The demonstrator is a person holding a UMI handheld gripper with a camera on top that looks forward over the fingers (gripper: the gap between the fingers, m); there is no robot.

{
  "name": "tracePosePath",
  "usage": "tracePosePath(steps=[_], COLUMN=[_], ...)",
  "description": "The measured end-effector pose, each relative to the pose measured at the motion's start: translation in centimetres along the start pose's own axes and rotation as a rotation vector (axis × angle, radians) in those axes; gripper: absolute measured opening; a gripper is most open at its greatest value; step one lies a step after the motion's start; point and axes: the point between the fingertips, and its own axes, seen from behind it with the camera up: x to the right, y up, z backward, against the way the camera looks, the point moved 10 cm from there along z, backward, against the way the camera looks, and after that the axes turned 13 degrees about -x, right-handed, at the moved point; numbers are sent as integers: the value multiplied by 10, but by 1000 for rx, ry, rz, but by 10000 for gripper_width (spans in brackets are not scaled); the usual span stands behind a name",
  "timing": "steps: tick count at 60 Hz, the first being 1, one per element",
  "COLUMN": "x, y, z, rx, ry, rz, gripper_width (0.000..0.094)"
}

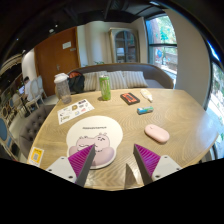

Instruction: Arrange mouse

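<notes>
Pink mouse (157,132) lies on the wooden desk (190,125), ahead of the jaws (115,158) and off to their right, well apart from both fingers. Long axis runs roughly crosswise to the fingers, tilted a little — the end nearer the mouse pad sits slightly farther off. Which end is the front, cannot tell.

Jaws stand wide open, holding nothing. Purple pads (82,157) hover over the near edge of a round white mouse pad (97,132) with a pink cartoon figure; contact with it cannot be judged.

Elsewhere on the desk — green can (104,86) upright at the far side, clear lidded jar (62,88) left of it, printed sheet (75,111) between jar and mouse pad, dark flat object (130,98) and small teal item (145,110) beyond the mouse. Grey sofa (135,74) behind the desk.
</notes>
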Motion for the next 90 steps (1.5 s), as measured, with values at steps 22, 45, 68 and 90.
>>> tracePosePath(steps=[22, 45, 68, 90], x=[168, 195, 184, -37], y=[-4, 40, 56, 79], z=[-59, -114, -122, -104], rx=[-29, 13, -59, 41], ry=[-126, 21, -69, 39], rz=[119, 124, -5, 80], gripper_width=[795, 757, 367, 321])
